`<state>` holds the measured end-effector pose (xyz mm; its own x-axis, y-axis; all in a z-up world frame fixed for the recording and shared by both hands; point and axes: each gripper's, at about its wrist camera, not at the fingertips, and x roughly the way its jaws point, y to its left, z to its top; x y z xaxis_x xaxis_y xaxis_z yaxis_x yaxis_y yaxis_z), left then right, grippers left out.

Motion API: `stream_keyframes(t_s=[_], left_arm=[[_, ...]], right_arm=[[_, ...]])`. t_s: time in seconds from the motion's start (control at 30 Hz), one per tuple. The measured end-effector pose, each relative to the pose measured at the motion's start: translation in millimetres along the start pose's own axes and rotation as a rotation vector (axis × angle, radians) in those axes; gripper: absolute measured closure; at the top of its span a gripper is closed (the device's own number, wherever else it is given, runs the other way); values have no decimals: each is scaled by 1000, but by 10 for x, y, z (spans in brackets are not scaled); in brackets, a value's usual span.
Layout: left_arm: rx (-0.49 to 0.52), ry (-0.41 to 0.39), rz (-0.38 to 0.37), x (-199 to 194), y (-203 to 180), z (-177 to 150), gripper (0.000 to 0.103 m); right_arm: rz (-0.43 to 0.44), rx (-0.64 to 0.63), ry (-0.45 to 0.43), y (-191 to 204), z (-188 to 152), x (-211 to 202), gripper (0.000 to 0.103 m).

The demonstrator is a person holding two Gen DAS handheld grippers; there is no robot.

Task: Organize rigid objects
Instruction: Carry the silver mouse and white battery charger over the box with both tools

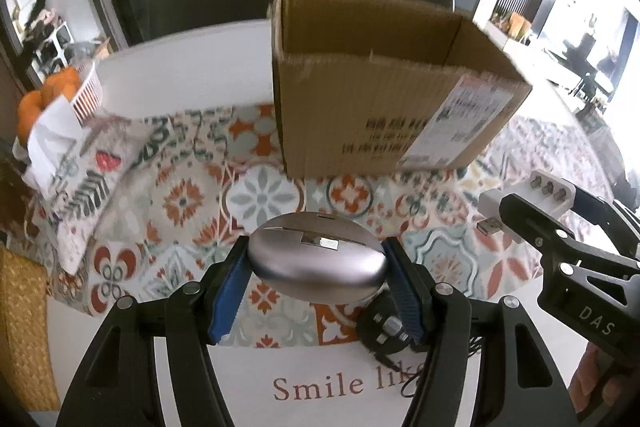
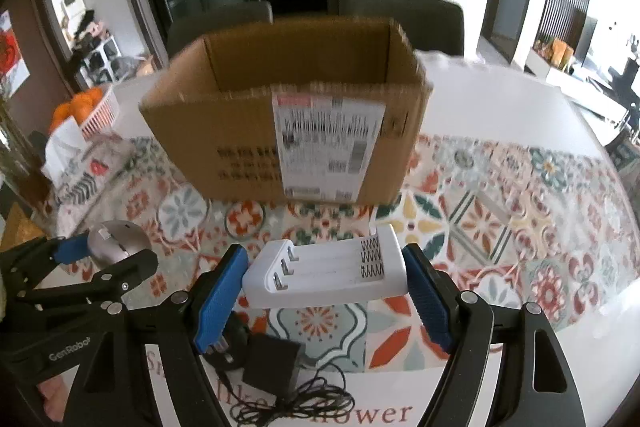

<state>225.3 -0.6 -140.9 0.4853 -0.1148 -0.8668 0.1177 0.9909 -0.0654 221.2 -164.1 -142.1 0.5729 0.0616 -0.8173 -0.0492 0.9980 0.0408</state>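
Note:
My left gripper (image 1: 316,263) is shut on a silver computer mouse (image 1: 316,259), held off the patterned mat between its blue pads. The same mouse (image 2: 116,241) shows at the left of the right wrist view. My right gripper (image 2: 324,279) is shut on a white battery charger (image 2: 328,273) with empty slots and springs, also lifted; that charger (image 1: 520,203) with its USB plug appears at the right of the left wrist view. An open cardboard box (image 2: 288,131) with a shipping label stands on the mat just beyond both grippers; the box (image 1: 384,95) fills the upper middle of the left wrist view.
A black power adapter (image 2: 268,363) with a tangled cord lies on the mat under the right gripper. A patterned tissue pouch (image 1: 84,179) and a white basket of oranges (image 1: 60,91) sit at the left. Dark chairs stand behind the white table (image 2: 500,103).

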Motion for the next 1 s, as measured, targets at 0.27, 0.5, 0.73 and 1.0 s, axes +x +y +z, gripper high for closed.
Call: stream_keyframes(t_s=[0.27, 0.5, 0.73, 1.0], left_arm=[[27, -110, -13, -344, -54, 267, 39], [50, -191, -17, -561, -102, 508, 39], [67, -238, -27, -658, -142, 734, 39], [94, -269, -26, -648, -166, 998, 39]], right_arm=[[11, 7, -115, -8, 254, -340, 25], [20, 15, -194, -30, 463, -525, 25], [24, 7, -253, -34, 665, -639, 25], [30, -5, -294, -58, 922, -663, 25]])
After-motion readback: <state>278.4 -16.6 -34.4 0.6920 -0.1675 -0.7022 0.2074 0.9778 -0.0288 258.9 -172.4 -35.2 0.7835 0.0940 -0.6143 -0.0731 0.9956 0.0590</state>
